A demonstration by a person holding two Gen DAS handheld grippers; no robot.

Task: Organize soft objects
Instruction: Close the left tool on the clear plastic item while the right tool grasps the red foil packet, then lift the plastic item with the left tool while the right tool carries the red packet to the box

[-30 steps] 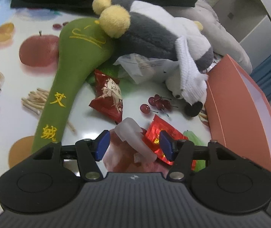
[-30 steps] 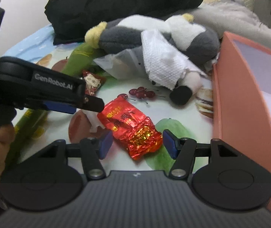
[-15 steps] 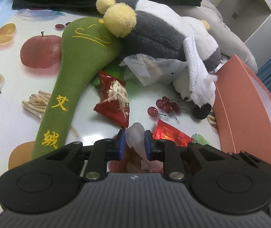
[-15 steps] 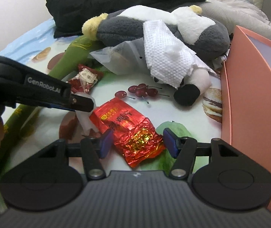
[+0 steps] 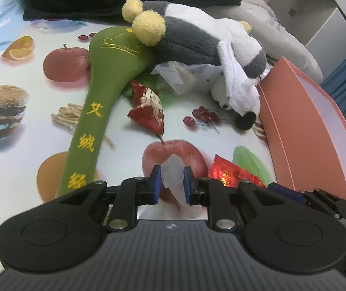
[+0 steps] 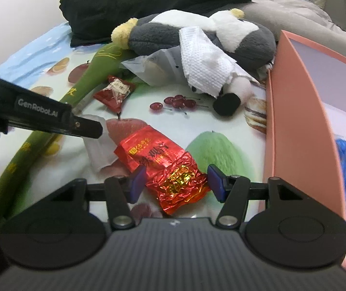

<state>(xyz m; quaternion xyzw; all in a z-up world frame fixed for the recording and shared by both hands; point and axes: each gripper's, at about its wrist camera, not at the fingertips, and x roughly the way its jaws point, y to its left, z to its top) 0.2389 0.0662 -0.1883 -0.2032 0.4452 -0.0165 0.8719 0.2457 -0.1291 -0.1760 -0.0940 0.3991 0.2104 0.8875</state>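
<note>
Tongs first: the left gripper [image 5: 170, 181] has just been squeezing in, and its blue pads now pinch a soft, cloudy white lump [image 5: 173, 173]. It holds the lump over the apple picture, most likely to carry it off to where it belongs. I cannot tell what the lump is; it is pale and see-through.

At about ten o'clock from it lies the long green cushion [image 5: 100, 111] with yellow letters. A dark red snack packet [image 5: 148, 111] sits at twelve o'clock. The grey and white plush toy [image 5: 197, 41] lies across the cushion's top end, with a white tissue [image 5: 236, 82] draped over it, so its face is partly hidden.

The right gripper [image 6: 176, 181] stands half open around a shiny red foil packet [image 6: 163, 162]. Its pads do not press it. It looks ready to grab.

At three o'clock stands the pink box [image 6: 294, 111]. Its far side is cut off.
</note>
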